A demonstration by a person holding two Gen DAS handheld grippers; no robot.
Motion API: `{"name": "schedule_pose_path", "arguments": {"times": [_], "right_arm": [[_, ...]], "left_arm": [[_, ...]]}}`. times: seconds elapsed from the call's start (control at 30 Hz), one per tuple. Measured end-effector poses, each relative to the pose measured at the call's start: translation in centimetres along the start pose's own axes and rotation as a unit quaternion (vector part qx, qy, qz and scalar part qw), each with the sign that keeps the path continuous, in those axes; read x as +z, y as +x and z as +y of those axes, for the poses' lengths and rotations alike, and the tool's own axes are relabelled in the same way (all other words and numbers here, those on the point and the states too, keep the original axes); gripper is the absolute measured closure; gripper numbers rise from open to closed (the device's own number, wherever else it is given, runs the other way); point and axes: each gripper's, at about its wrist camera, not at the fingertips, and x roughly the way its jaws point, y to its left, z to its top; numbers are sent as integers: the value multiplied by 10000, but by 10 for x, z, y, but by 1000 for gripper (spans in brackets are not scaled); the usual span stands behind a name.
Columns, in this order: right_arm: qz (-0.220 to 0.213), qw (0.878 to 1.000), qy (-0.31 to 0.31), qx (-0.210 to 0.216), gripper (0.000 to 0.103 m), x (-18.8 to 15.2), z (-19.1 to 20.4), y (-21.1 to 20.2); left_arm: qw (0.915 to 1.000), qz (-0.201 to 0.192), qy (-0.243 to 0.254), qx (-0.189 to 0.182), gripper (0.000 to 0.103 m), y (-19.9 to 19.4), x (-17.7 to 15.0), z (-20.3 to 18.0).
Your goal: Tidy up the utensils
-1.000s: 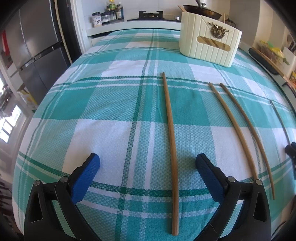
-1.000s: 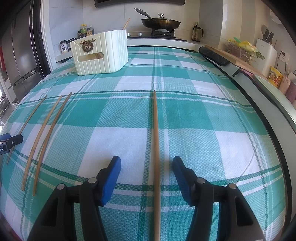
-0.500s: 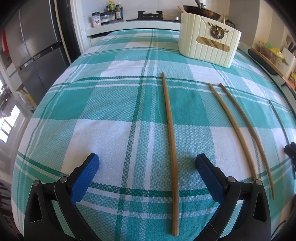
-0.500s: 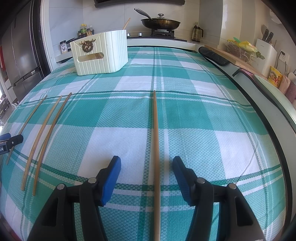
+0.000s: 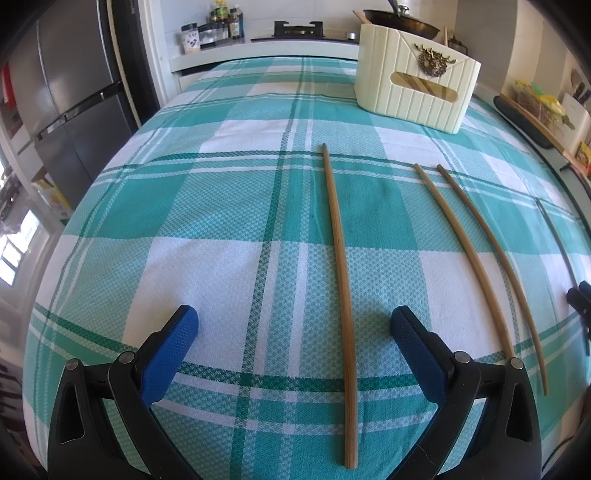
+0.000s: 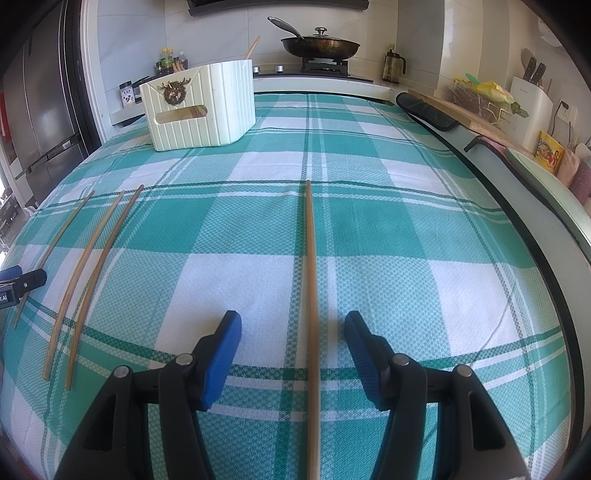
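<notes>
Several long bamboo chopsticks lie apart on the green-and-white checked cloth (image 5: 229,206). One chopstick (image 5: 340,277) runs between the spread fingers of my left gripper (image 5: 293,332), which is open and touches nothing. A pair of chopsticks (image 5: 469,258) lies to its right. Another chopstick (image 6: 312,295) lies between the fingers of my open right gripper (image 6: 293,332), with the pads clear of it. Three chopsticks (image 6: 85,273) show at the left of the right wrist view. A cream ribbed utensil holder (image 5: 417,96) (image 6: 199,107) stands at the far side with a chopstick poking out.
Behind the table are a stove with a lidded pan (image 6: 319,44), spice bottles (image 5: 207,33) and a dark fridge (image 5: 62,96). A counter with a knife block (image 6: 532,107) and packets runs along the right edge. The left gripper's tip (image 6: 18,280) shows at the left edge of the right wrist view.
</notes>
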Motion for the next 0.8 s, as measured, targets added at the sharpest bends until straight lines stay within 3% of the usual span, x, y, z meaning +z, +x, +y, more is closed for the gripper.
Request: {"name": "schedule_pose_path", "arguments": {"times": [0.07, 0.13, 0.2, 0.27, 0.43, 0.6, 0.67, 0.73, 0.8], "right_arm": [[80, 9999, 55, 33, 43, 2, -1, 0], [484, 9986, 134, 169, 43, 7, -6, -4], [779, 9940, 362, 678, 43, 14, -16, -14], [771, 9922, 335, 915, 43, 24, -24, -25], [1133, 9911, -276, 647, 43, 56, -28, -7], [1661, 9827, -490, 663, 45, 76, -20, 40], [1721, 9806, -712, 604, 45, 81, -13, 51], [1724, 9803, -771, 577, 44, 87, -9, 61], [1700, 9807, -772, 584, 44, 95, -8, 68]], "left_arm": [[9997, 219, 121, -57, 1, -1, 3, -1], [9983, 498, 232, -216, 1, -4, 8, 2], [9967, 566, 305, -499, 1, -13, 17, 8], [9948, 620, 452, -669, 1, -16, 29, 11], [9897, 942, 746, -781, 1, 8, 69, 9], [9863, 1218, 1028, -431, 3, 43, 90, -2], [9838, 1354, 1130, -324, 13, 55, 93, -8], [9831, 1387, 1114, -425, 16, 60, 99, -12], [9821, 1432, 1120, -498, 26, 62, 105, -17]]}}
